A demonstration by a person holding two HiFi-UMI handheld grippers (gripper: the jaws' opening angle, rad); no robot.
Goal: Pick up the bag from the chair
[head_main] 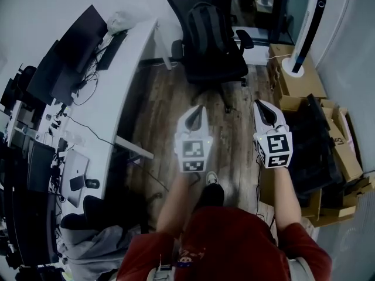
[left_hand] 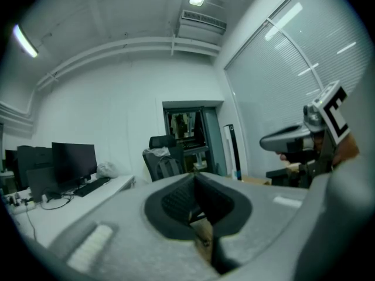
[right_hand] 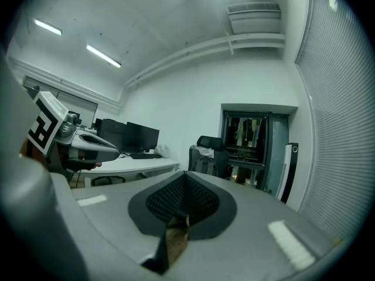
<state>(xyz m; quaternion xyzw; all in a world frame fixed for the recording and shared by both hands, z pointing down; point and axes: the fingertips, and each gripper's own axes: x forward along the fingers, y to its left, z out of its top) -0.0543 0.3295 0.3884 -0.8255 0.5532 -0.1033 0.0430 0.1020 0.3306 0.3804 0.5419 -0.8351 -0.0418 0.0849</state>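
A dark backpack (head_main: 206, 23) leans upright against the backrest of a black office chair (head_main: 218, 69) at the far end of the wood floor. It also shows small and far off in the left gripper view as the backpack (left_hand: 168, 167) on the chair (left_hand: 153, 158), and in the right gripper view as the backpack (right_hand: 203, 166). My left gripper (head_main: 198, 108) and right gripper (head_main: 262, 105) are held side by side, well short of the chair, both pointing at it. The jaws of each are shut with nothing between them, as seen close up on the left gripper (left_hand: 194, 179) and right gripper (right_hand: 184, 178).
A long white desk (head_main: 120, 81) with monitors, a keyboard and cables runs along the left. Cardboard boxes (head_main: 304, 86) and dark clutter line the right wall, with a white tower fan (head_main: 306, 34). A doorway (right_hand: 253, 148) lies behind the chair.
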